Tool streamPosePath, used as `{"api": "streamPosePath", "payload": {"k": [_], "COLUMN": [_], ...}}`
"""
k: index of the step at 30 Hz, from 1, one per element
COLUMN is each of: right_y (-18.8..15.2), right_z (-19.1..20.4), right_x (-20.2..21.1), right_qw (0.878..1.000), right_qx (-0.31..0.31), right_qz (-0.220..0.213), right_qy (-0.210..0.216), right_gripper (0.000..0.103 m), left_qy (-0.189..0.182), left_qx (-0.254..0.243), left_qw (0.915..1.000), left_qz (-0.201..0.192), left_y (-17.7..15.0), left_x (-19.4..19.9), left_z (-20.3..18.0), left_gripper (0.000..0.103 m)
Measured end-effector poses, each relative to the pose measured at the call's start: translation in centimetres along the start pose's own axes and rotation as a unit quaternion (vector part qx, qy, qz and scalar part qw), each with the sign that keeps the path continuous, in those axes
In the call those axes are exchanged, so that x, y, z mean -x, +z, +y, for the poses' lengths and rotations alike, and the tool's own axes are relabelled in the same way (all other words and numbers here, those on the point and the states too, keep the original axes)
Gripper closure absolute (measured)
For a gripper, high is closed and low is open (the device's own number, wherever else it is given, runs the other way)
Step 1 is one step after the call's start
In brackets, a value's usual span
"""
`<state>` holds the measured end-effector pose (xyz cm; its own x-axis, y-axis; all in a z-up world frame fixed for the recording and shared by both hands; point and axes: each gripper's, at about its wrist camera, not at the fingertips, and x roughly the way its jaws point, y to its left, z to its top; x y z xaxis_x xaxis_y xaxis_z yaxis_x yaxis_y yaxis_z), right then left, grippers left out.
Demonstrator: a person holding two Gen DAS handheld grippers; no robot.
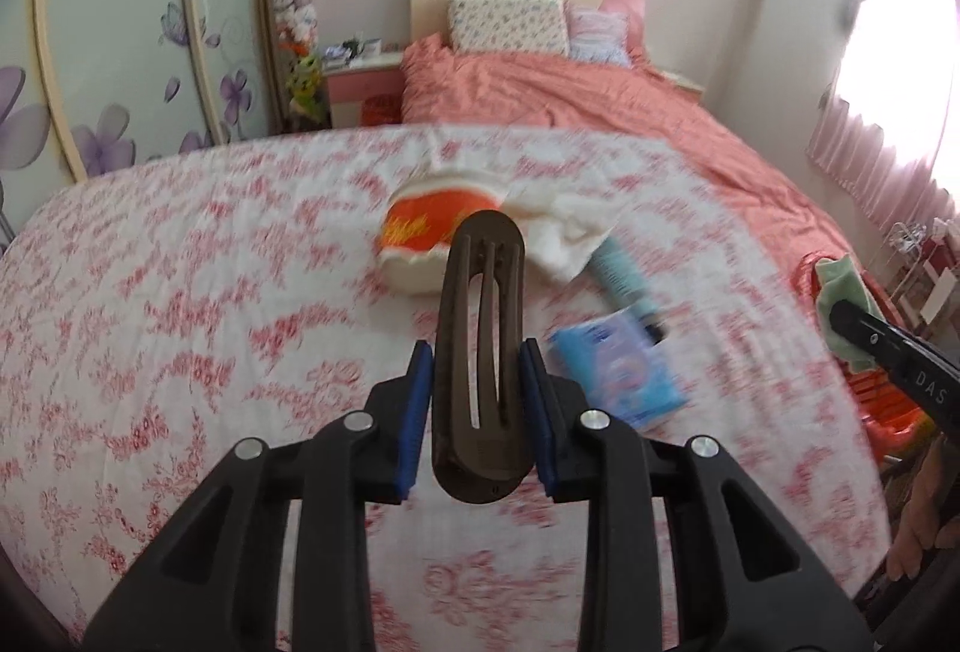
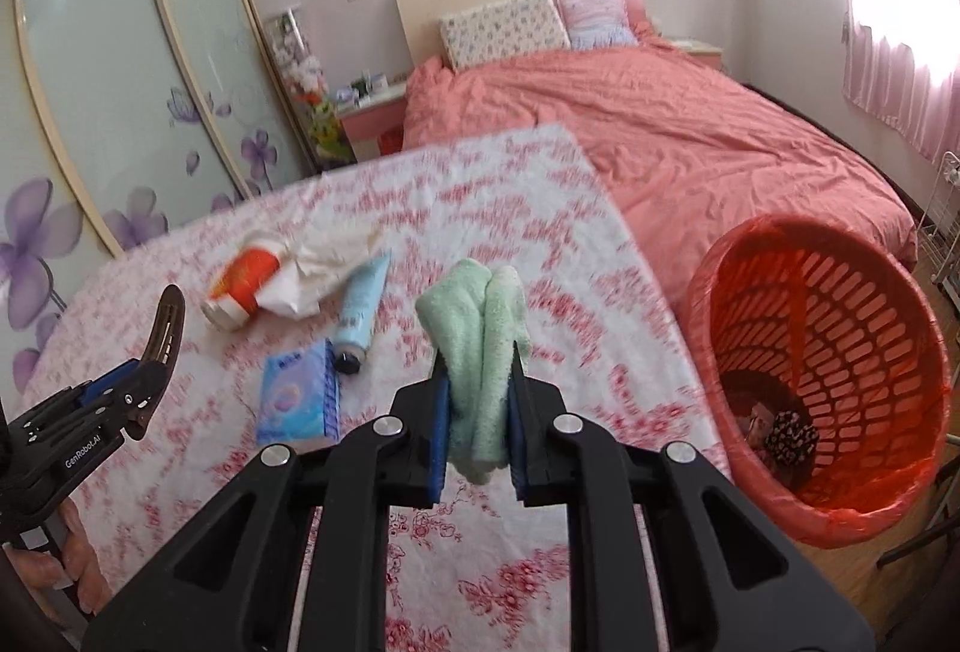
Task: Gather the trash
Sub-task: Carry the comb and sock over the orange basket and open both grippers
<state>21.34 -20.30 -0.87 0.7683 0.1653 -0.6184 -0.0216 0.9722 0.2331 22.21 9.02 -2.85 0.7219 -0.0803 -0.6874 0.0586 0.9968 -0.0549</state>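
1. Orange slotted basket (image 2: 840, 352) lined with an orange bag, on the floor beside the surface (image 2: 540, 208); inside at the bottom, one dark flowered piece (image 2: 792, 436) and some scraps too small to tell.
2. Left hand-held gripper (image 1: 478, 400): partly closed, blue pads clamped on one dark brown hair clip (image 1: 480, 328), lifted above the flowered cloth.
3. Right hand-held gripper (image 2: 478, 412): nearly closed, pinching one folded pale green cloth (image 2: 480, 328), raised above the surface, left of the basket.
4. Left on the surface, counted: one orange cup (image 2: 243, 286) on its side, one crumpled white paper (image 2: 312, 268) touching it, one light blue tube (image 2: 360, 316) with a dark cap, one blue tissue pack (image 2: 297, 400) just beside the tube's cap.
5. Beyond: one bed (image 2: 660, 135) with a coral cover, two pillows (image 2: 504, 27) at the headboard.
6. Part of a hand (image 2: 72, 556) seen under the left hand-held gripper's handle.
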Motion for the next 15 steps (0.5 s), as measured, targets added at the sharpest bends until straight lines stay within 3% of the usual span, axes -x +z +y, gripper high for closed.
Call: {"api": "streamPosePath", "payload": {"k": [7,15], "right_y": [0.9,1.3], "right_z": [-3.3,-8.4], "right_x": [3.7,6.3], "right_qw": [0.999,0.994], "right_qx": [-0.027,-0.065], "right_qz": [-0.046,-0.081], "right_qy": [-0.009,-0.046], "right_gripper": [0.087,0.087], "left_qy": [-0.052,-0.13], "left_qx": [-0.017,-0.06], "left_qw": [0.998,0.9889], "left_qz": [-0.032,-0.041], "left_y": [2.2,3.6], "left_x": [2.7,3.2], "left_z": [-4.7,-13.3], "left_gripper": [0.073,0.073]}}
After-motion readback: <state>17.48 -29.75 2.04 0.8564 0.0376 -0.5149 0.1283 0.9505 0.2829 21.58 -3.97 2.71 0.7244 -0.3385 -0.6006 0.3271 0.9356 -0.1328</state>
